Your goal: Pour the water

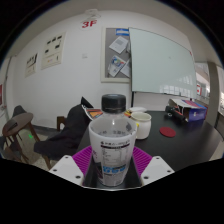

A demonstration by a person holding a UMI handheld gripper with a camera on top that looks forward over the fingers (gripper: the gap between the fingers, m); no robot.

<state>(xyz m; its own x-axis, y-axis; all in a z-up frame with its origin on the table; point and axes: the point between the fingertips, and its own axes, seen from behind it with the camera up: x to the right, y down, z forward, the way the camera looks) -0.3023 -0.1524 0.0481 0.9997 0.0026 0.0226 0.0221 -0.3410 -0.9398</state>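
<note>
A clear plastic water bottle (pixel 110 142) with a black cap and a white label stands upright between my fingers, lifted close to the camera. My gripper (pixel 111 165) is shut on the bottle, both purple pads (pixel 79 162) pressing its labelled sides. Just beyond and to the right of the bottle a white cup (pixel 140 124) rests on the dark table (pixel 185 146). The bottle's base is hidden below the fingers.
A red coaster (pixel 167 131) lies on the table right of the cup, with a box (pixel 186 110) behind it. Dark chairs (pixel 62 128) stand to the left. A whiteboard (pixel 165 63) and posters hang on the far wall.
</note>
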